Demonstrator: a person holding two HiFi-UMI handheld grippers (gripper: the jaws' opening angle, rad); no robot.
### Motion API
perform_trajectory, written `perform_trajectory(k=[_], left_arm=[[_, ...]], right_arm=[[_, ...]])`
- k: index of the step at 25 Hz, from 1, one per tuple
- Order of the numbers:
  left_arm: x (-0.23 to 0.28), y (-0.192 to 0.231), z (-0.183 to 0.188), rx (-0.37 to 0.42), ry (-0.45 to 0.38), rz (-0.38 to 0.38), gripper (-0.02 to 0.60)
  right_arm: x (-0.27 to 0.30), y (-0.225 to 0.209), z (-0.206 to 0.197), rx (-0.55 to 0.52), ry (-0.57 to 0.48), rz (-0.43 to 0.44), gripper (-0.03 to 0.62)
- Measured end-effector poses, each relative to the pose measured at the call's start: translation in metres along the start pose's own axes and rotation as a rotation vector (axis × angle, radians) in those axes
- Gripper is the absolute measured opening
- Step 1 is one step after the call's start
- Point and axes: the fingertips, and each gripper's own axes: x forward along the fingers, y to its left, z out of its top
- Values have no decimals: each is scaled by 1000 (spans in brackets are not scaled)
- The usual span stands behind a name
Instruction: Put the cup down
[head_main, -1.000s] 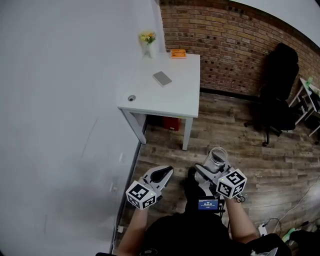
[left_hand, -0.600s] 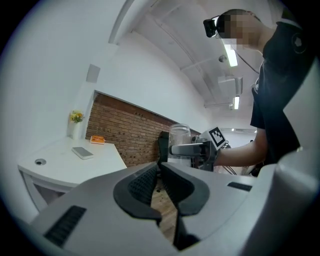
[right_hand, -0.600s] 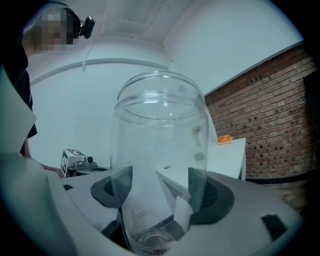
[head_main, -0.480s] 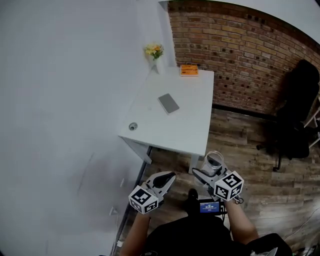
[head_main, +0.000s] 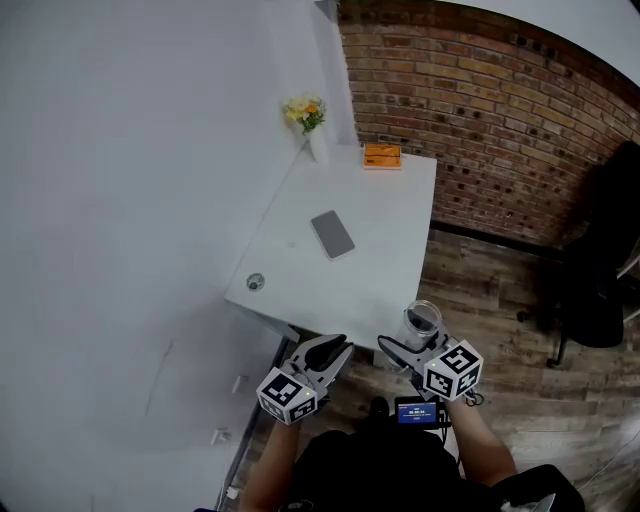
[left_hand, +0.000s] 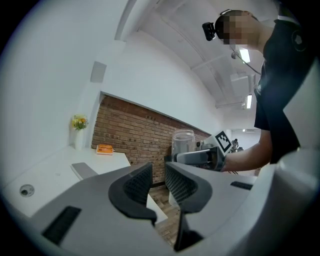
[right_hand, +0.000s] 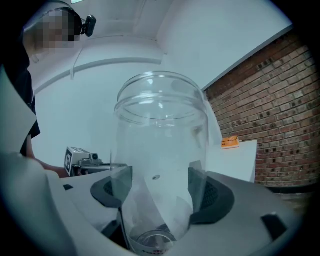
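the white table (head_main: 360, 250) has swung in close: a second back it stood well off at 12 o'clock, now its near edge sits right at the grippers. the clear glass jar-shaped cup (head_main: 421, 321) rides upright in the right gripper (head_main: 408, 345), jaws clamped on its lower wall, held in the air by the table's 5 o'clock corner, so a set-down spot looks within reach. the left gripper (head_main: 328, 350) is empty, jaws a slit apart. on top lie a grey flat slab (head_main: 332, 234), an orange box (head_main: 382, 155) and a flower vase (head_main: 308, 118). brick wall (head_main: 480, 110) at 1 o'clock, wood floor (head_main: 520, 330) below.

No text, label or number is legible anywhere.
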Motion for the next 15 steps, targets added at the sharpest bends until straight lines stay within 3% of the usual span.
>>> perform_trajectory(k=[9,15], left_arm=[[9,28,6,-9,10,24,67],[16,35,12,-11,16,-24,67]], right_arm=[[24,-11,10,15,-6,16,356],[27,-12,19,38,-30,-18,356]])
